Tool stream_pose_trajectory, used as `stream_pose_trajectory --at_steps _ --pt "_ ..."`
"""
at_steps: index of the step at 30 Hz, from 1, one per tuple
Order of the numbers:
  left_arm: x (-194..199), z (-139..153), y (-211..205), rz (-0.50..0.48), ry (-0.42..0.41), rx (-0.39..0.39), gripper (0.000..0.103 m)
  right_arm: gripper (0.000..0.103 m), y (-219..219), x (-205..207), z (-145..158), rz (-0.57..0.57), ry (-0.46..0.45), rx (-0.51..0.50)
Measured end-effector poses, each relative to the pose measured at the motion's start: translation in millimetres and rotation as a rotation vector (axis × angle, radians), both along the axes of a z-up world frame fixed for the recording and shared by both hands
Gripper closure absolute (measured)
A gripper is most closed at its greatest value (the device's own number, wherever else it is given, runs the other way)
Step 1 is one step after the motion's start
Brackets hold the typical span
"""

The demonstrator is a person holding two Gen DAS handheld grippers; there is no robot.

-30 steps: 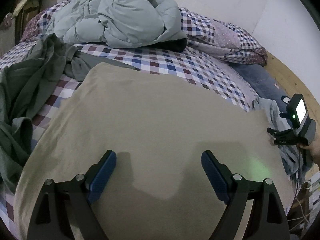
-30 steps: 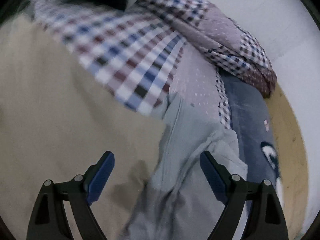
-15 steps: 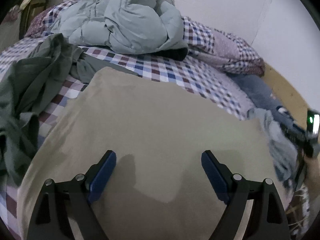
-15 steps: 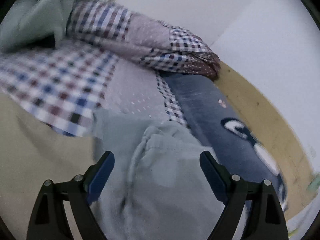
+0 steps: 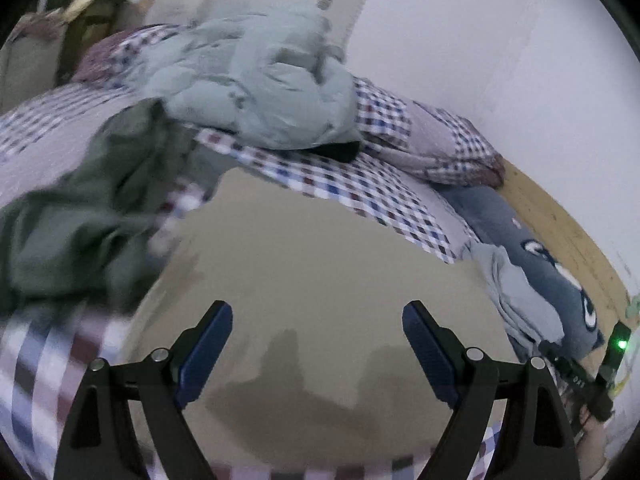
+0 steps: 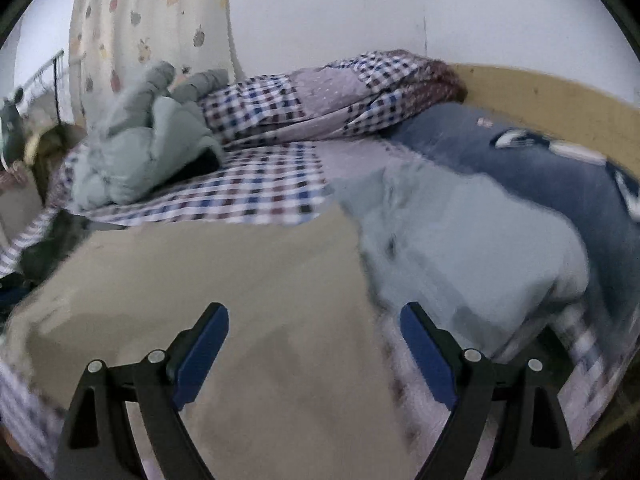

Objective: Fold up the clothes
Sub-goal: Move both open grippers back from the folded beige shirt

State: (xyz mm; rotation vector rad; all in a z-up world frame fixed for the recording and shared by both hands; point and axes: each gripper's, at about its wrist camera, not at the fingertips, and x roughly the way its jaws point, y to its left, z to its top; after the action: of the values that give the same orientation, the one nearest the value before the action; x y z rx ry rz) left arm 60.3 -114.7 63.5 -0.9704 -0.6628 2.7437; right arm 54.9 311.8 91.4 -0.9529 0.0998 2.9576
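Hand-held grippers: two. Left hand-held gripper point(image 5: 317, 338) released, jaws spread wide over the beige cloth, nothing between the blue pads. Right hand-held gripper point(image 6: 314, 340) likewise released, jaws wide, empty; in the left wrist view its black body with one green light shows at the far right edge.
Fingers: four in all, black angular arms, each with a flat blue pad point(image 5: 206, 350) and round metal pins.
Beige cloth point(image 5: 320, 272): one; smooth, matte, laid flat on the bed as a broad rectangle, straight far edge, few wrinkles. Lies directly under both grippers.
Pale grey-blue garment point(image 6: 460, 240): one; soft, lightly creased, in a low heap just beside the beige cloth's right edge.
Dark green garment point(image 5: 80, 216): one; thin, rumpled, heaped at the beige cloth's left side.
Mint puffer jacket point(image 5: 256, 92): one; quilted, puffy, bunched at the far end of the bed.
Bed sheet point(image 5: 352, 184): one; checked in blue, maroon and white squares.
Checked quilt point(image 6: 332, 92): one; patchwork of checks and dotted lilac, rolled along the wall.
Blue pillow point(image 6: 532, 168): one; denim-like, with white printed shapes, by the wooden bed frame point(image 6: 560, 100).
Curtain point(image 6: 148, 28): one; cream, small fruit print.
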Motion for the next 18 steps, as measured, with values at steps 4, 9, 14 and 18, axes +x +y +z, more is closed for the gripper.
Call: stream_pose_trajectory --at_steps 4,9,14,18 --pt "29.9 -18.7 -30.5 0.073 -0.056 0.114 0.013 0.012 -13.0 13.5 1.0 0.049 0.017 -0.014" --pt "63.1 -41.0 -69.9 0.176 -0.112 0.261 0.013 0.012 -15.0 22.7 5.5 0.063 0.058 -0.063" --pt "80.2 -64.9 -89.3 0.199 -0.148 0.436 0.013 0.012 -20.5 19.4 4.7 0.050 0.068 -0.081" --pt "74.9 -74.9 -87.0 0.169 -0.148 0.517 0.013 0.012 -21.3 17.7 6.9 0.045 0.087 -0.145"
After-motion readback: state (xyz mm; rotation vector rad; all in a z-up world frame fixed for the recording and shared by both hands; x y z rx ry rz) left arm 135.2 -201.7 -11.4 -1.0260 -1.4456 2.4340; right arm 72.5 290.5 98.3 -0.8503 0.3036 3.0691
